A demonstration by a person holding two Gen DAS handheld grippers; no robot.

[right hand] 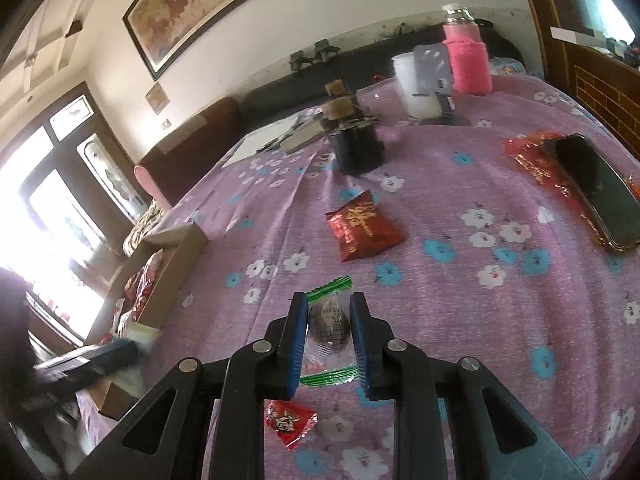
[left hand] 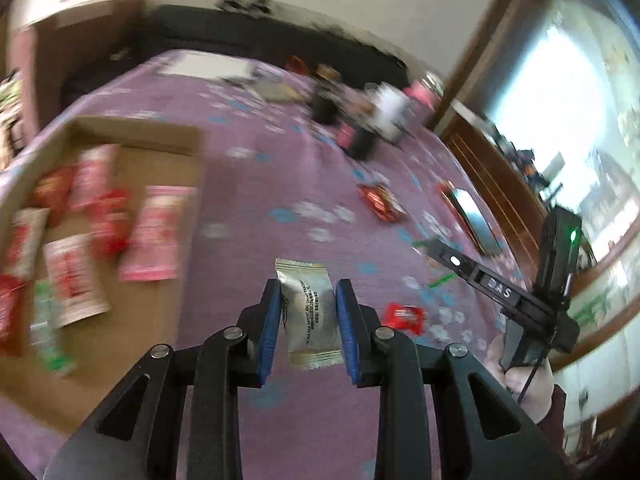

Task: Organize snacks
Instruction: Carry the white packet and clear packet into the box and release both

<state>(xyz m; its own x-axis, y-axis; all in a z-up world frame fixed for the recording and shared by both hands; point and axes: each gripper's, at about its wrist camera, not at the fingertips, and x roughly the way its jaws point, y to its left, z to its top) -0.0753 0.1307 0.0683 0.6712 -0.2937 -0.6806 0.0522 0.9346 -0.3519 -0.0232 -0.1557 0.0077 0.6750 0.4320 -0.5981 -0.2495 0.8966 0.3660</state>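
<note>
While the shallow brown cardboard box (left hand: 132,152) is sitting at the far left of the purple floral tablecloth (left hand: 248,184) with a blurred row of red, pink and white snack packets (left hand: 154,232) lying in it, the remaining items are being listed from there rightward.

Item 1: pale gold foil snack sachet (left hand: 310,312). The left gripper (left hand: 306,296) is pinching it across its middle between blue pads (left hand: 269,320), lifted off the cloth just right of the box. Its long axis is running along the fingers, one crimped end pointing away from the camera, the other toward it. Judged light, soft and crinkly, with slick foil; the mid-body hold looks sounder than one on the thin crimped ends.

Item 2: small red sweet wrapper (left hand: 404,317), lying loose on the cloth just right of that gripper.

Item 3: red foil packet with gold characters (right hand: 362,230), resting flat near the table's middle, long axis slanting left to right.

Item 4: clear wrapper with green striped ends holding a dark oval sweet (right hand: 330,326). The right gripper (right hand: 330,336) is closing its pads on the sweet's sides; long axis again lying along the fingers. Judged light, with a firm core and slippery film, so the lump is the place to grip.

Item 5: black phone (right hand: 592,188), lying on red foil at the far right.
</note>
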